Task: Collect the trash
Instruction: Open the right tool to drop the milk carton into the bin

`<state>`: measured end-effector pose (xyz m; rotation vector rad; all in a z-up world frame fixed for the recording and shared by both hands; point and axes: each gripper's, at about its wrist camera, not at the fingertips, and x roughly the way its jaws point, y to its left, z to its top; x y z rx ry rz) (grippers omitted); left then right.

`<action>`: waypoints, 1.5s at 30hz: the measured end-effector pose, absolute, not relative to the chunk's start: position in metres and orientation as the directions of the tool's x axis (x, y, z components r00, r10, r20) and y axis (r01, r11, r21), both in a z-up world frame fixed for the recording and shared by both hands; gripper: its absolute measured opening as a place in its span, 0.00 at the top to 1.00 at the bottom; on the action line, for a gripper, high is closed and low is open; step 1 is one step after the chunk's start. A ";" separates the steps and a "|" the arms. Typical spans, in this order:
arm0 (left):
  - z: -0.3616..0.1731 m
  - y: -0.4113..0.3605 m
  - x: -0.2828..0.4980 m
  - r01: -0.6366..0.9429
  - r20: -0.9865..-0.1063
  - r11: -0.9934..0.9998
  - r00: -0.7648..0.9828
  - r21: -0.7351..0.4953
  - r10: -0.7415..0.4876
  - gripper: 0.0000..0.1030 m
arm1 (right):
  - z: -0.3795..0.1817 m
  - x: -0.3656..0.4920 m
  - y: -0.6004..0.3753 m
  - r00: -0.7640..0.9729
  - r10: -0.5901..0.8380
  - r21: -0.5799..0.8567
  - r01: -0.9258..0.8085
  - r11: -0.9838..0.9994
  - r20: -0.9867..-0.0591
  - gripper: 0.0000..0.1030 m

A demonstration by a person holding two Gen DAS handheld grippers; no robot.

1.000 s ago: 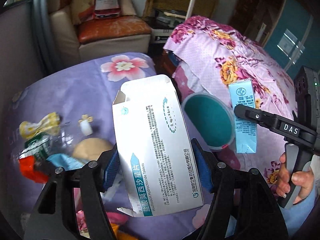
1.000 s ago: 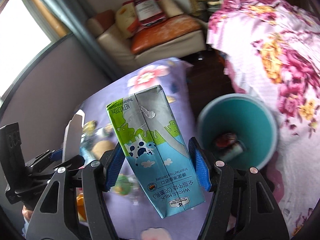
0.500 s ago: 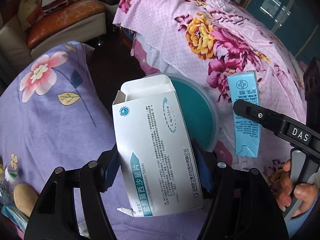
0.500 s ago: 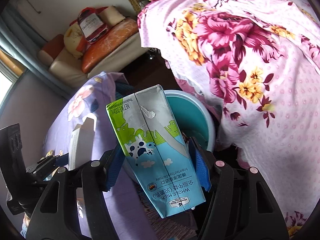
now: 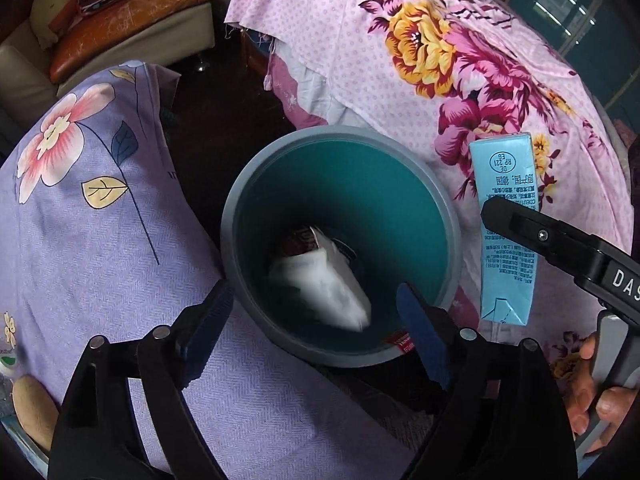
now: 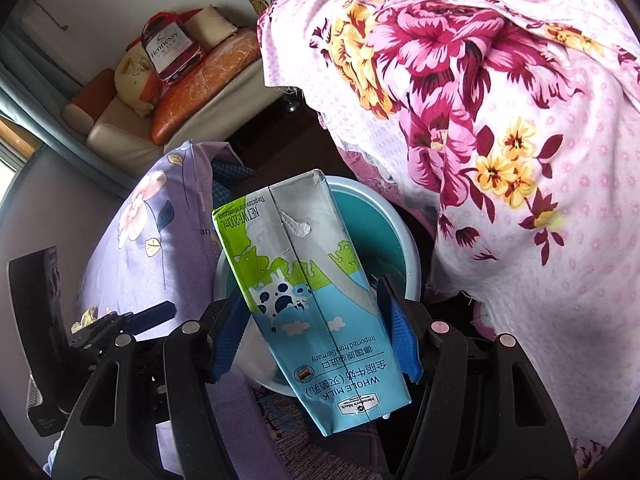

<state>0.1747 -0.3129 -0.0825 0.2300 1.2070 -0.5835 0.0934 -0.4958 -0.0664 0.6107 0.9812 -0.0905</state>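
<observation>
Hovering over the teal bin (image 5: pixel 448 216), our left gripper (image 5: pixel 316 312) has its blue pads spread with nothing between them. The white tablet box (image 5: pixel 324 284) we clamped half a second ago now lies blurred inside the bin. Our right gripper (image 6: pixel 312 320) stays clamped on the milk carton (image 6: pixel 312 292), held above the bin's rim. Only our left view shows inside the bin; our right view shows the carton's printed front.

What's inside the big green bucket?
Inside the bucket lies a blurry white box, with a dark reddish thing behind and a red-edged scrap. Anything beneath them is hidden.
</observation>
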 end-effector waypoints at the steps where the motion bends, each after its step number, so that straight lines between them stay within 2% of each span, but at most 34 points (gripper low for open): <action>1: -0.081 -0.311 0.175 0.534 -0.923 0.834 0.235 -0.138 -0.304 0.14 | -0.067 0.094 -0.495 0.565 0.197 0.443 0.339 0.830 -0.802 0.41; 12: -0.067 -0.277 0.167 0.487 -0.907 0.849 0.231 -0.205 -0.351 0.13 | -0.072 0.106 -0.471 0.522 0.205 0.407 0.309 0.859 -0.828 0.40; 14: -0.063 -0.272 0.165 0.481 -0.904 0.850 0.232 -0.214 -0.359 0.12 | -0.071 0.109 -0.466 0.514 0.211 0.406 0.304 0.862 -0.832 0.31; 24: -0.045 -0.240 0.147 0.456 -0.888 0.855 0.249 -0.246 -0.387 0.12 | -0.058 0.103 -0.442 0.505 0.189 0.367 0.281 0.887 -0.842 0.26; 45: -0.002 -0.092 0.085 0.350 -0.848 0.905 0.376 -0.243 -0.374 0.11 | -0.024 0.062 -0.330 0.460 0.250 0.345 0.134 0.929 -0.852 0.25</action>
